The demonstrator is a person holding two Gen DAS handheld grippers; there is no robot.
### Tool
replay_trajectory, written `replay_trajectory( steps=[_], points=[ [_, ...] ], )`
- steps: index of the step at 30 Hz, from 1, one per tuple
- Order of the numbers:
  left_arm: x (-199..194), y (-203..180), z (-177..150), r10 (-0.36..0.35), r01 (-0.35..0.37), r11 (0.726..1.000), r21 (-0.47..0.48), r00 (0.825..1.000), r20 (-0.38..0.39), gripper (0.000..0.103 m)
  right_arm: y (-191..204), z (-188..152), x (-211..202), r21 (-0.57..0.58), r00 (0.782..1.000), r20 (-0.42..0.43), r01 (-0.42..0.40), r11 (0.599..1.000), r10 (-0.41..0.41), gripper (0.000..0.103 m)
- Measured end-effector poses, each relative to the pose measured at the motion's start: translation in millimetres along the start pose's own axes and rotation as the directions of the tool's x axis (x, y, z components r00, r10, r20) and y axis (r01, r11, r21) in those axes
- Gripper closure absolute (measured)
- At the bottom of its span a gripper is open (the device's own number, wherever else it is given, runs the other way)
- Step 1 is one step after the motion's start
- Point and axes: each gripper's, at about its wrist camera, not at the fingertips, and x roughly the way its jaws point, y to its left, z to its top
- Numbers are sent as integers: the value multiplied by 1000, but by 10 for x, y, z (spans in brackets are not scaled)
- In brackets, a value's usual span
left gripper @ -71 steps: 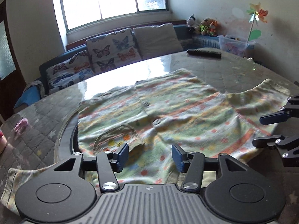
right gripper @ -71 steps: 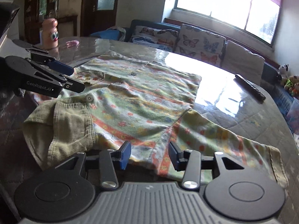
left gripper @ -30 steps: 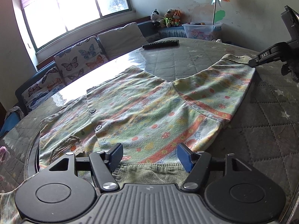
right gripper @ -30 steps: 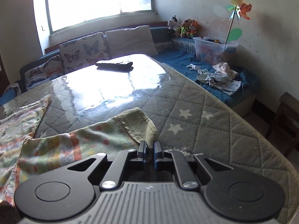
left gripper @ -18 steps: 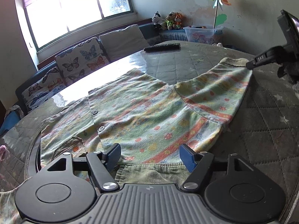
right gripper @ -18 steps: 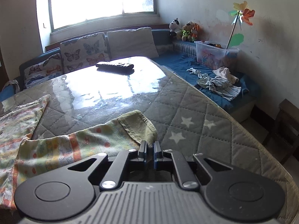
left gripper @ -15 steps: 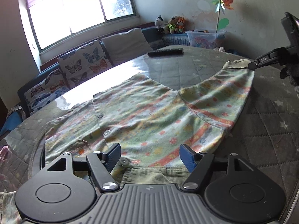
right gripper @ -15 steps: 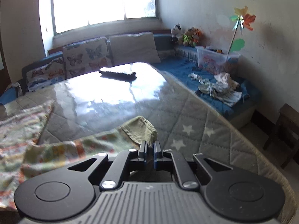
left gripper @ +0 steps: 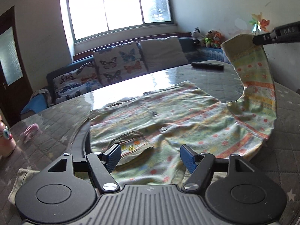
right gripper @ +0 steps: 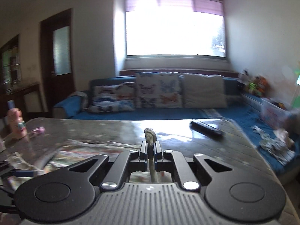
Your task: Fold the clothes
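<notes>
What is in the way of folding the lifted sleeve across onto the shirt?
Nothing visible. The right gripper holds the sleeve up by its cuff, and the shirt lies flat with nothing on it. The remote lies beyond the shirt, and the left gripper hovers open at its near edge.

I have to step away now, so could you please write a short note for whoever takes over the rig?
Right tongs: shut on the sleeve cuff, lifted above the table.
Left tongs: open, holding nothing, over the shirt's near edge.
Shirt: spread flat on the table, buttoned front up; only the held sleeve is raised.
Done: sleeve picked up.
Left: lay that sleeve across the body, fold the other sleeve, then fold the body.
</notes>
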Motion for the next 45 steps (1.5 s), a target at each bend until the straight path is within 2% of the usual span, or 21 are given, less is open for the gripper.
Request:
replay_trajectory(
  steps=[6,12,16,18,20,24,28,33,35,36,38,41,45],
  points=[
    [-47,177,-169,25,-26,999,-47,1000,-19,31,735,100,215,-100,985,-25,-172,980,171,98],
    [-95,309,-296,51,-54,995,-79,998,-36,31,1331,-53,417,-162,957,-99,-287,944,274,98],
    [-85,351,-322,62,-66,994,-88,997,-46,32,1538,-220,475,-153,926,-170,-364,919,338,95],
    [-69,349,-324,63,-67,994,-89,997,-52,32,1570,-324,418,-153,913,-192,-390,908,360,89],
    [-60,347,-321,61,-66,994,-85,997,-54,32,1552,-398,360,-166,901,-219,-412,896,374,87],
    [-60,376,-293,52,-56,994,-95,997,-53,33,1360,-542,241,-150,897,-258,-405,902,359,85],
    [-127,409,-248,49,-52,993,-103,998,-31,35,912,-767,243,-109,909,-328,-305,946,256,85],
    [-154,495,-174,69,-71,990,-123,997,-20,39,503,-1023,324,-69,907,-389,-203,977,161,85],
    [-151,490,-151,55,-57,990,-129,998,-20,46,401,-1101,362,-58,902,-410,-177,983,138,86],
    [-147,486,-140,47,-49,990,-131,999,-20,48,371,-1103,360,-49,901,-407,-185,982,150,87],
    [-112,448,-131,19,-23,991,-130,999,-27,57,358,-1050,357,-54,902,-404,-189,980,152,87],
    [-43,347,-118,-30,25,992,-122,999,-38,70,367,-924,431,-68,920,-367,-170,983,134,86],
    [42,176,-58,-90,86,991,-98,995,-34,76,377,-800,697,-81,937,-332,-140,987,106,86]
  ],
)
